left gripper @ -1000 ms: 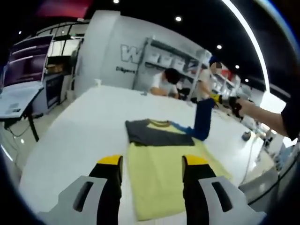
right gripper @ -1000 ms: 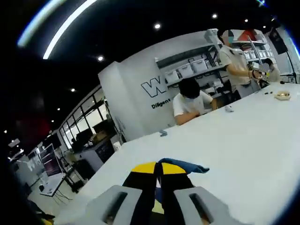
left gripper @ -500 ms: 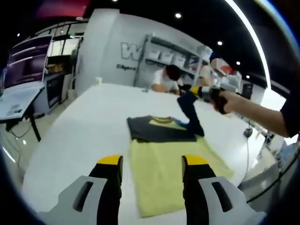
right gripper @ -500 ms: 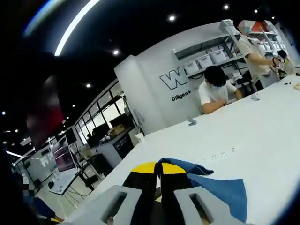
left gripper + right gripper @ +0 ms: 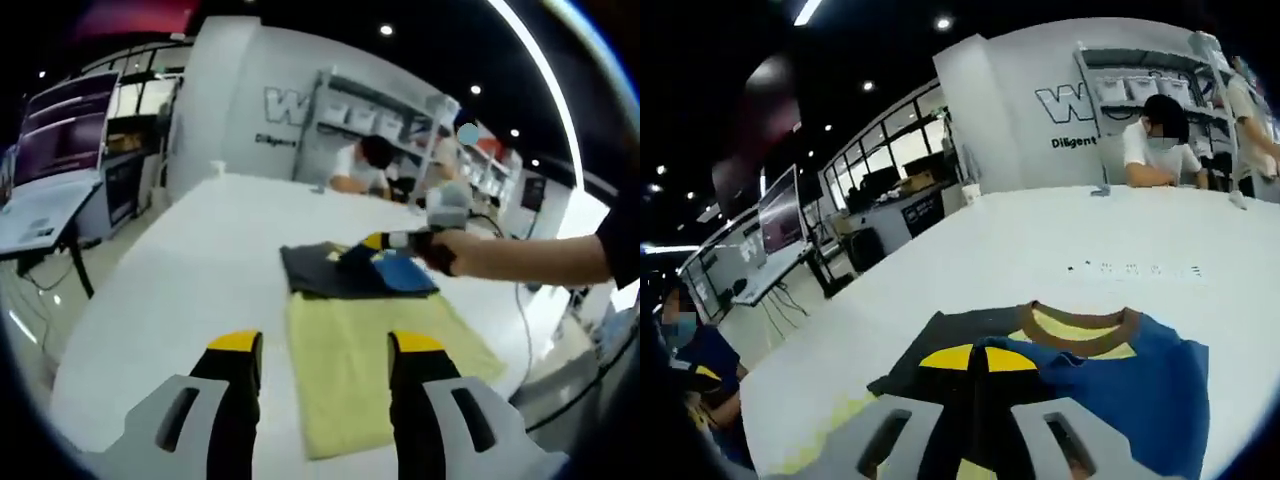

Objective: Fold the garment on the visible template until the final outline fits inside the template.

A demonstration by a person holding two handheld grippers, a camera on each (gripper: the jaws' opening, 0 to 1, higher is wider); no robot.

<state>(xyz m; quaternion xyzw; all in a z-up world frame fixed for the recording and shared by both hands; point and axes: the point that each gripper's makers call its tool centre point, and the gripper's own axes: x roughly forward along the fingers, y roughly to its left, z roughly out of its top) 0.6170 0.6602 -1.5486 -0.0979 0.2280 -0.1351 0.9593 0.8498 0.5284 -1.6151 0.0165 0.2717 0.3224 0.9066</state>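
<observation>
Garment first: the yellow cotton T-shirt with grey and blue sleeves is lying flat on the long white table, its yellow body just beyond your left gripper, whose jaws are standing apart and grasping nothing. Your right gripper is pinching the blue sleeve between closed yellow-tipped jaws, low over the shirt's grey folded sleeve near the brown collar, while two people beyond the shirt's far end are working at the table.
</observation>
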